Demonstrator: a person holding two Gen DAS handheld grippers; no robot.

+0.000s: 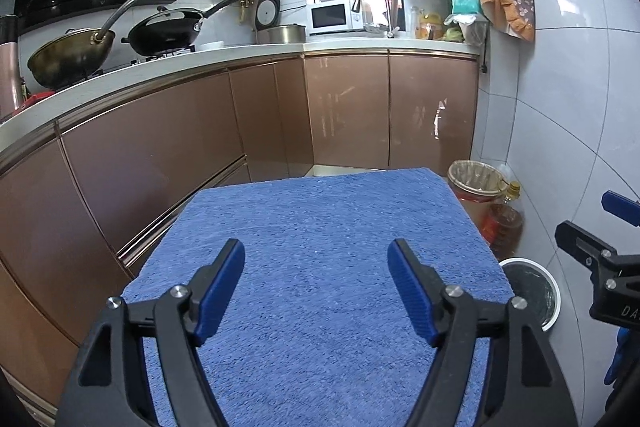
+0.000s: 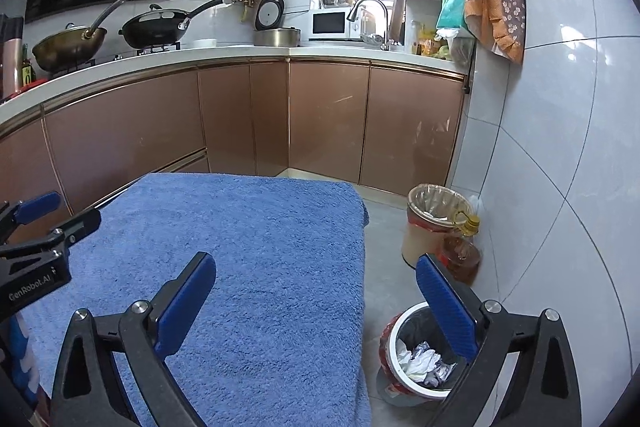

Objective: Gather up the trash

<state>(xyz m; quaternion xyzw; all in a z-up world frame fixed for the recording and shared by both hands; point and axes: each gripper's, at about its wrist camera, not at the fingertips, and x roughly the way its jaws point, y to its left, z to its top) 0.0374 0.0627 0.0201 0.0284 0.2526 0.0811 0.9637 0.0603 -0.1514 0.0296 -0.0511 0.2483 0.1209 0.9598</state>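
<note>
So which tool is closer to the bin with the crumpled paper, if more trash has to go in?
The right tool. The white-rimmed bin with crumpled paper sits on the floor just beneath its outer finger. The left tool hangs over the blue towel, farther from it. Both are empty.

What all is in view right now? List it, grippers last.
blue terry towel: one, covers the table, bare
white-rimmed trash bin: one, floor right of table, crumpled paper inside
bag-lined beige bin: one, floor by the wall
amber oil bottle: one, yellow cap, beside the beige bin
woks: two, brass and black, on the stove
white microwave: one, on the counter
left gripper: open, empty
right gripper: open, empty
</note>
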